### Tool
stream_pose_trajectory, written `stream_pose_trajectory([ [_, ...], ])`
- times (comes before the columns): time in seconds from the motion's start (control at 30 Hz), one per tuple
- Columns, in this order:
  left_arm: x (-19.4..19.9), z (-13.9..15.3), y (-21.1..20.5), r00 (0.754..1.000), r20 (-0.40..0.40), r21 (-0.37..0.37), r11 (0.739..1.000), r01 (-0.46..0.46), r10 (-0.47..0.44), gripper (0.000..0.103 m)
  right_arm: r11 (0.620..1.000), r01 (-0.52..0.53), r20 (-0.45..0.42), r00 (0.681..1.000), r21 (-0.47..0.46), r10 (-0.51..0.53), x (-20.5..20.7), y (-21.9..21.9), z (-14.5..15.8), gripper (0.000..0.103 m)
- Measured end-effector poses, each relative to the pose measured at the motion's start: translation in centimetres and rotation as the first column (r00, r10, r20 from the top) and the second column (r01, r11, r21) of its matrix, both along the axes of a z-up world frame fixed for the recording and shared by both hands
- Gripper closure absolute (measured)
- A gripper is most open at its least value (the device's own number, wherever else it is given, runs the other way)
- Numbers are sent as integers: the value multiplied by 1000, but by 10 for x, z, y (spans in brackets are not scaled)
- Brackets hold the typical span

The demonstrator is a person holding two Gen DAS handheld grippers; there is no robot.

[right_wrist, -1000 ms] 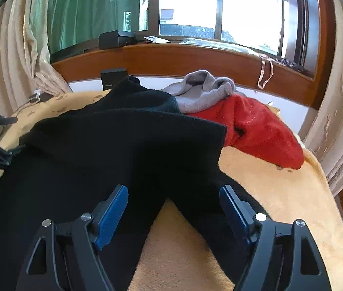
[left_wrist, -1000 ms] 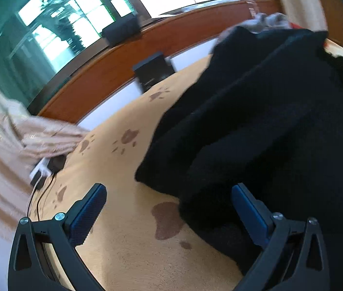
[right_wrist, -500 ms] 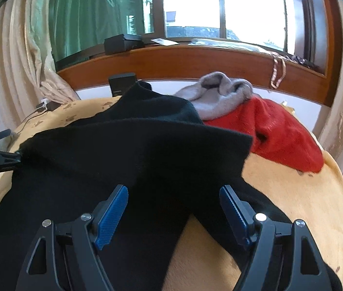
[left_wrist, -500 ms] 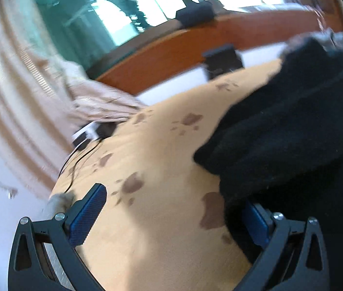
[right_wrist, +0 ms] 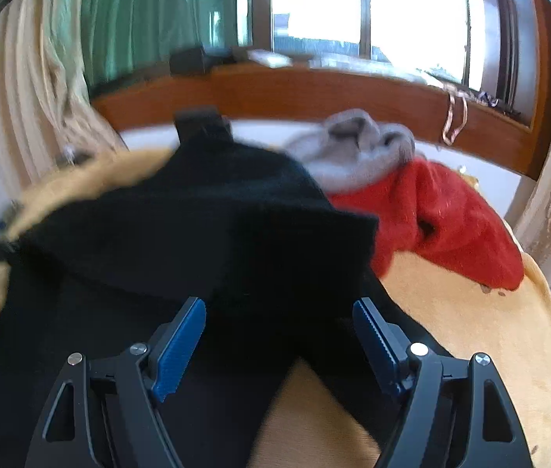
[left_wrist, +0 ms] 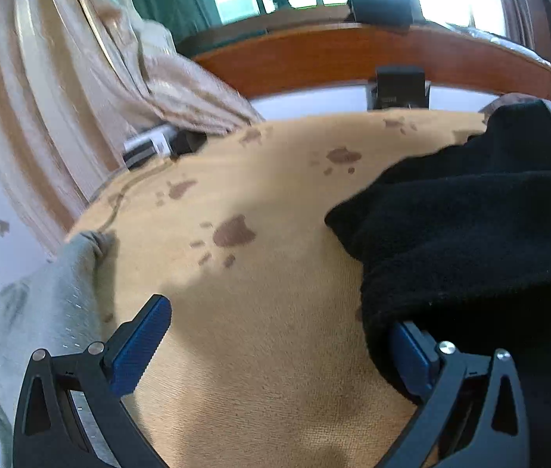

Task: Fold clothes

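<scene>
The tan paw-print blanket (left_wrist: 259,312) covers the bed under me. On it lies the black garment (right_wrist: 197,241), thick and fleecy, rumpled into overlapping folds, two dark legs splitting toward me. Behind it sit a red sweater (right_wrist: 450,218) and a grey garment (right_wrist: 357,148). My right tongs (right_wrist: 279,335) hover spread wide above the black cloth. My left tongs (left_wrist: 279,347) gape too, the right finger tucked under the garment's edge.

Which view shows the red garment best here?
The right wrist view: the red garment lies crumpled on the tan blanket, beside the black garment and under a grey one. The left wrist view shows none of it.
</scene>
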State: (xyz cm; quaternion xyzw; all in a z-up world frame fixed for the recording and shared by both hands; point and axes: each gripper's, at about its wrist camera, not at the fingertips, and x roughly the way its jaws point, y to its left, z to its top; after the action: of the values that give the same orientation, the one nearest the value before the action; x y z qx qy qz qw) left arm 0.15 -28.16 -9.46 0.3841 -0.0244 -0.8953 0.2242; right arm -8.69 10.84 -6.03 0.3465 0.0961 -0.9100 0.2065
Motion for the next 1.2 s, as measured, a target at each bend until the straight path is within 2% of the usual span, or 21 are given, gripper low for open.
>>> stream_pose_trajectory([
  [0.03,1,0,-1,1000,-1,6,1000,1,-1,0,999,25,14,1000,26,-26,-4,2,-6,23],
  [0.1,6,1,0,1000,-10,-2,1000,1,-1,0,997,59,96,993,39,-63,-18,9,-18,23],
  [0.2,11,0,3,1000,1,-26,1000,10,-10,0,994,105,121,987,31,-108,-23,21,-20,23],
  [0.27,14,-1,1,1000,7,-14,1000,21,-21,0,993,117,86,989,34,-120,-19,24,-13,23],
  [0.33,15,-1,0,999,7,3,999,32,-32,0,993,117,39,992,-19,-116,-12,27,2,23],
  [0.47,4,1,6,1000,-7,-31,999,28,-28,0,989,-9,-61,998,-149,0,0,5,37,23],
  [0.57,-4,1,12,1000,3,-63,998,31,-31,0,973,-161,-49,987,-166,155,-3,-38,42,22],
  [0.63,-2,0,14,999,17,-74,996,43,-42,0,964,-220,30,973,-151,227,-17,-63,27,22],
  [0.7,6,-2,8,998,31,-40,997,60,-59,0,976,-205,166,962,-76,215,-35,-82,-4,22],
  [0.73,11,-4,3,997,36,-3,998,64,-64,0,979,-201,188,961,-40,205,-39,-86,-15,21],
  [0.77,16,-6,-3,997,39,38,997,67,-68,0,975,-221,155,963,-11,220,-36,-88,-17,20],
  [0.9,30,-3,-21,998,1,168,984,55,-56,0,968,-248,154,958,36,240,-33,-90,-18,17],
  [0.93,31,2,-20,998,-19,180,982,55,-53,0,964,-263,147,956,51,253,-32,-92,-19,15],
  [0.97,30,8,-17,998,-40,174,983,62,-56,0,959,-277,140,954,65,266,-31,-94,-20,10],
  [1.0,29,15,-13,996,-61,168,983,69,-60,0,952,-295,143,949,82,282,-31,-98,-22,0],
  [1.13,30,34,5,992,-100,64,994,85,-78,0,937,-312,131,947,160,293,-23,-115,-29,0],
  [1.2,34,37,4,994,-94,3,999,51,-50,0,938,-313,135,946,151,294,-25,-114,-30,0],
])
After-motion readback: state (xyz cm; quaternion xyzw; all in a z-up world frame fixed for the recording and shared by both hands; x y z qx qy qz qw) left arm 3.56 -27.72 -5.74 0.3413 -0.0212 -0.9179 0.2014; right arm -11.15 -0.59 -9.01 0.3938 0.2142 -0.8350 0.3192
